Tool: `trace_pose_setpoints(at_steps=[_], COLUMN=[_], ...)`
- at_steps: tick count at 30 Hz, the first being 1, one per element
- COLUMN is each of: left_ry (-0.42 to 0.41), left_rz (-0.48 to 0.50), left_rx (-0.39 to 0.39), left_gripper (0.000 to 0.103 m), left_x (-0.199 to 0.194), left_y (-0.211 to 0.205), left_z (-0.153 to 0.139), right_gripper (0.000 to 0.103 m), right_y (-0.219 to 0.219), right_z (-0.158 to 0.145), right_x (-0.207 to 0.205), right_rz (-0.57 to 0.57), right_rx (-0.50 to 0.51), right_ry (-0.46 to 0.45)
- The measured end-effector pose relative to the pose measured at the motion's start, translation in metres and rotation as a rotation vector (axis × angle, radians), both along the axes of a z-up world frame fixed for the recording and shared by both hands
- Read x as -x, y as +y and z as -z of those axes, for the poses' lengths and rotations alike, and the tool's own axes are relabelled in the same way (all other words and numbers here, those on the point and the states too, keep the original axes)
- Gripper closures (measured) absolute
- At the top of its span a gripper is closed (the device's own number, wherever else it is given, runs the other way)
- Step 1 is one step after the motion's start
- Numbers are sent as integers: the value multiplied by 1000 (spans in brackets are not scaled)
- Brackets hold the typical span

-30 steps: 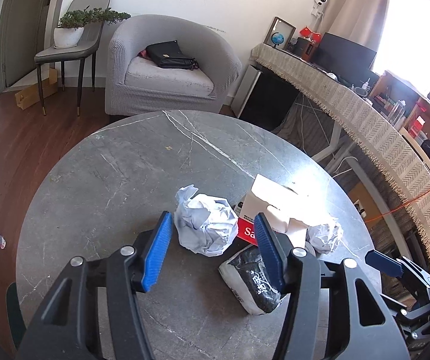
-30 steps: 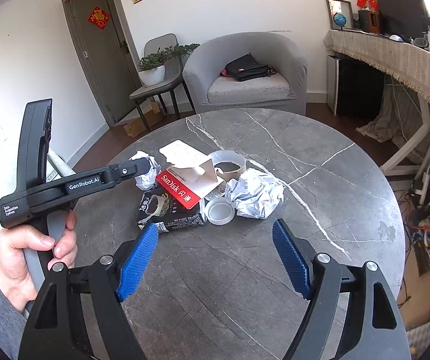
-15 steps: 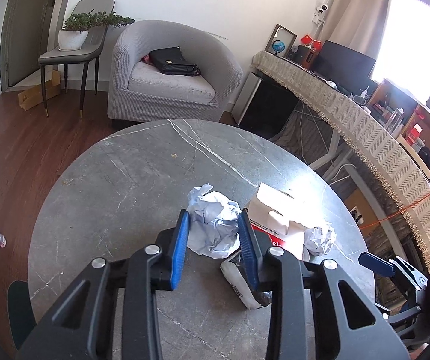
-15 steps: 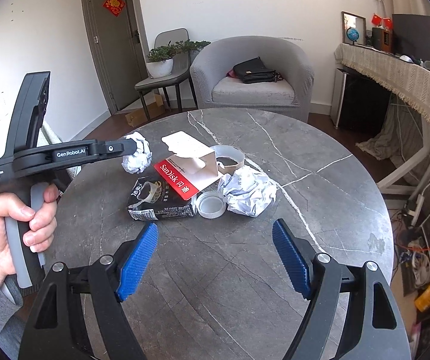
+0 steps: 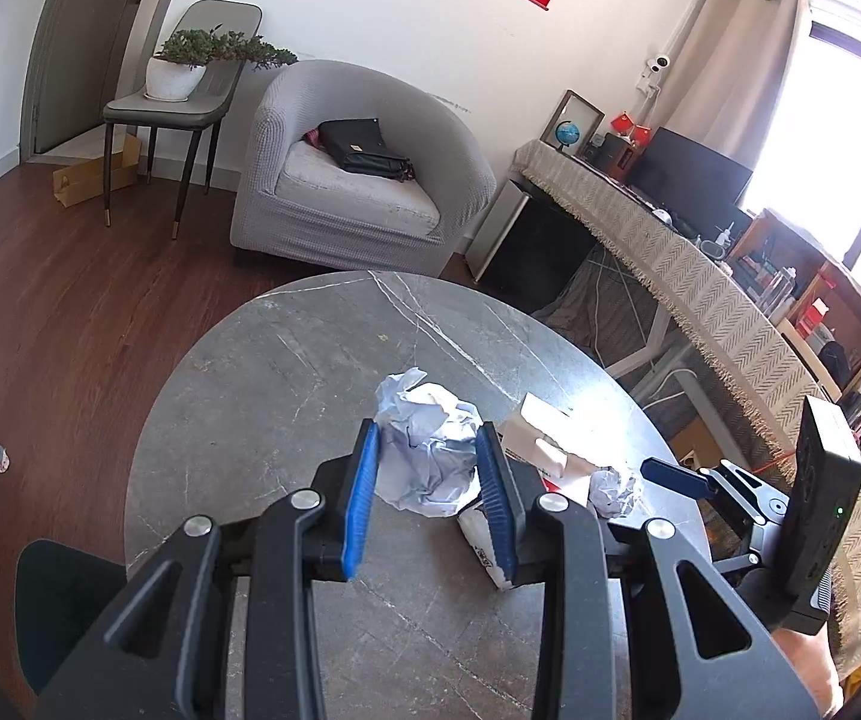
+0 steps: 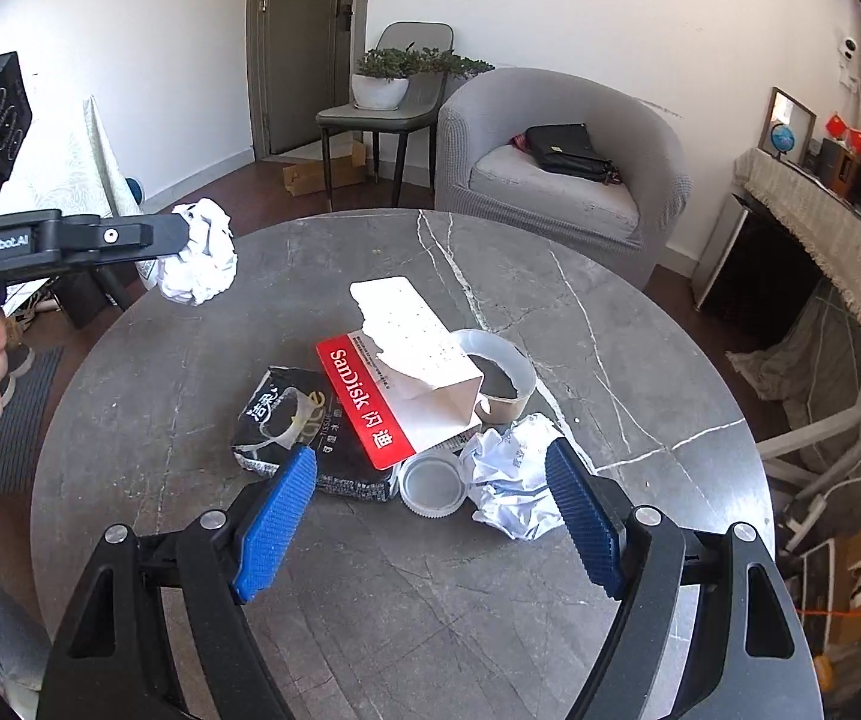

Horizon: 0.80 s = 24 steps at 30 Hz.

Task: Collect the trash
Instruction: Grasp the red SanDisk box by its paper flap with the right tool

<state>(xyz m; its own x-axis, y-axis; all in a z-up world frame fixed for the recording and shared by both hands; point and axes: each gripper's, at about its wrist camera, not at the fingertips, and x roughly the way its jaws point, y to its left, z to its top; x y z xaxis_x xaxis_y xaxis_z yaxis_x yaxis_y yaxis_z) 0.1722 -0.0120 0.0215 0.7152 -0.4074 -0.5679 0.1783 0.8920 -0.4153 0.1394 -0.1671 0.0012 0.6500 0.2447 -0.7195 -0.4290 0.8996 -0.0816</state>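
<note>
My left gripper (image 5: 430, 456) is shut on a crumpled white paper ball (image 5: 427, 456) and holds it lifted above the round grey marble table (image 5: 286, 372). The right wrist view shows that ball (image 6: 202, 252) in the air at the left. My right gripper (image 6: 430, 510) is open and empty, low over the table, just in front of a second crumpled paper ball (image 6: 514, 492) and a clear plastic lid (image 6: 433, 483). Behind them lie a red and white SanDisk box (image 6: 394, 384), a black tissue pack (image 6: 292, 426) and a paper cup (image 6: 499, 381).
A grey armchair (image 6: 556, 180) with a black bag stands behind the table, and a chair with a potted plant (image 6: 388, 90) is at its left. A desk with a fringed cloth (image 5: 670, 258) runs along the right. The table edge (image 6: 64, 396) is near at the left.
My left gripper has shut on the paper ball and lifted it off the table. My right gripper has come lower and nearer to the trash pile, still open.
</note>
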Motion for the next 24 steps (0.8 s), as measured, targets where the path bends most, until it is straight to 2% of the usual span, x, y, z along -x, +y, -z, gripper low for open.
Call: trace_pose_setpoints(at_steps=[5, 10, 16, 18, 24], left_ry=[5, 6, 7, 11, 15], left_rz=[3, 3, -6, -14, -23], left_rx=[-22, -34, -40, -36, -50], left_gripper=[68, 68, 68, 68, 68], left_x=[1, 0, 0, 1, 5], left_y=[1, 4, 13, 15, 24], left_z=[1, 2, 1, 0, 1], right_gripper=[42, 56, 64, 76, 95], right_y=[-1, 2, 15, 16, 20], right_z=[4, 6, 10, 10, 8], right_x=[-19, -33, -37, -42, -44], right_rz=[3, -3, -62, -68, -69], right_rx=[-11, -27, 4, 0, 7], right_ry=[-2, 6, -14, -16, -34])
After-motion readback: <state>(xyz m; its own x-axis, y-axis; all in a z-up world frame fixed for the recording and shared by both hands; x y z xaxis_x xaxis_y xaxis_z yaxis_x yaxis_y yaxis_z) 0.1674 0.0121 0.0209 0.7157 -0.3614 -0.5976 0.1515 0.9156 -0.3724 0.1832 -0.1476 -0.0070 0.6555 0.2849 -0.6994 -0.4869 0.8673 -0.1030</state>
